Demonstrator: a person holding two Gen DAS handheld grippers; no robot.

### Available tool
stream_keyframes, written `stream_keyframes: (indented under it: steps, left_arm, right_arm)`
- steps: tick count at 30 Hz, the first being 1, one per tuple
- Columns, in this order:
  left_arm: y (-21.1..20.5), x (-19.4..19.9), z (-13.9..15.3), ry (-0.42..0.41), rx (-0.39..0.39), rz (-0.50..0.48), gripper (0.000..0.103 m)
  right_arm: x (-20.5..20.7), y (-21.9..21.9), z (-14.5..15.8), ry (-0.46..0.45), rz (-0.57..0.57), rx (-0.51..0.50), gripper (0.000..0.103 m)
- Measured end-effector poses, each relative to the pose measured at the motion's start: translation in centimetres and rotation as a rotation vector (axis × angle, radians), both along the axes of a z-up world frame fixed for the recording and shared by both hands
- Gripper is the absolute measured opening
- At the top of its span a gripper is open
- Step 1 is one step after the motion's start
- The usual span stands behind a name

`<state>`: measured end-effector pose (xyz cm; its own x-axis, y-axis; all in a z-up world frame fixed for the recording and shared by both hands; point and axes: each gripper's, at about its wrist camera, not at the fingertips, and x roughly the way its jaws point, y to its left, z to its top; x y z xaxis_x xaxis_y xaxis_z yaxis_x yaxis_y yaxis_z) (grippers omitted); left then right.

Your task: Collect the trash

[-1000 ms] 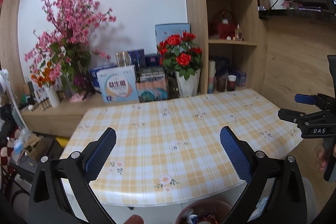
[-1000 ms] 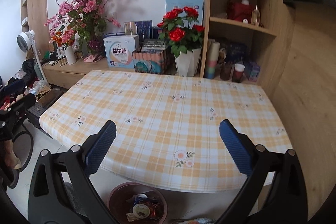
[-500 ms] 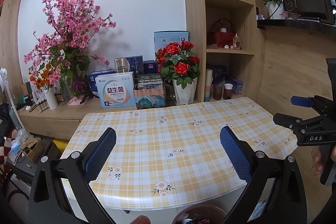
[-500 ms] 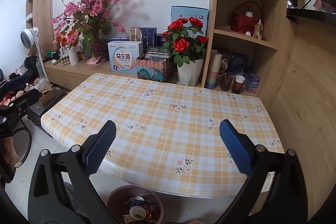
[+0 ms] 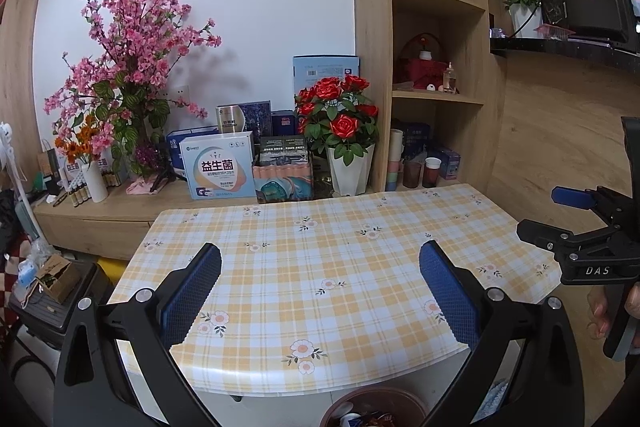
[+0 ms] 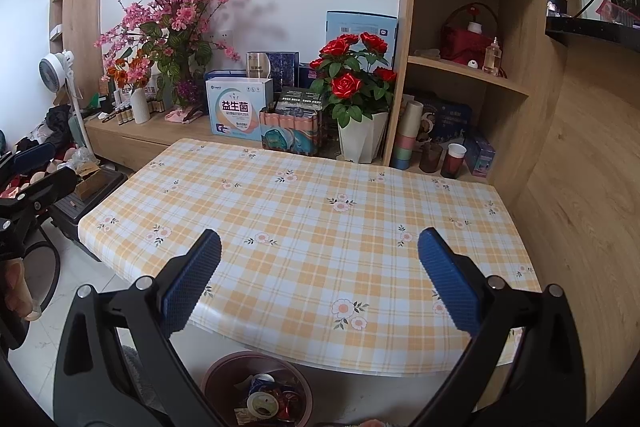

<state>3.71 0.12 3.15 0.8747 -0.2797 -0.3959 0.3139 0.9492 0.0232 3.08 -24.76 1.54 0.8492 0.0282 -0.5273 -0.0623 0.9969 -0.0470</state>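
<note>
Apparently nothing remains to pick up: from the left wrist view, the left tool (image 5: 320, 277) hangs with its blue-padded fingers spread wide and empty over the near edge of the yellow plaid, flower-printed surface (image 5: 340, 247), which carries no litter. The round brown plastic trash bin (image 5: 374, 407) sits below and slightly right of this tool, under the surface's edge, only its rim and some scraps showing. The right tool (image 5: 560, 217) shows side-on at the far right.

From the right wrist view, the right tool (image 6: 319, 263) is likewise wide and empty. Directly beneath it, slightly left, the bin (image 6: 258, 387) holds a tape roll and wrappers. The right tool looks nearer the bin.
</note>
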Motion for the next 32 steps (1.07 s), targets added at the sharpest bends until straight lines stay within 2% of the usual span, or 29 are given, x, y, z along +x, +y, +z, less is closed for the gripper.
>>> stream_keyframes:
  steps: [32]
  left_arm:
    - [-0.22,-0.37,0.02,-0.022,0.035,0.024,0.097]
  right_arm:
    - [0.08,-0.92,-0.38,0.002,-0.012,0.001,0.097]
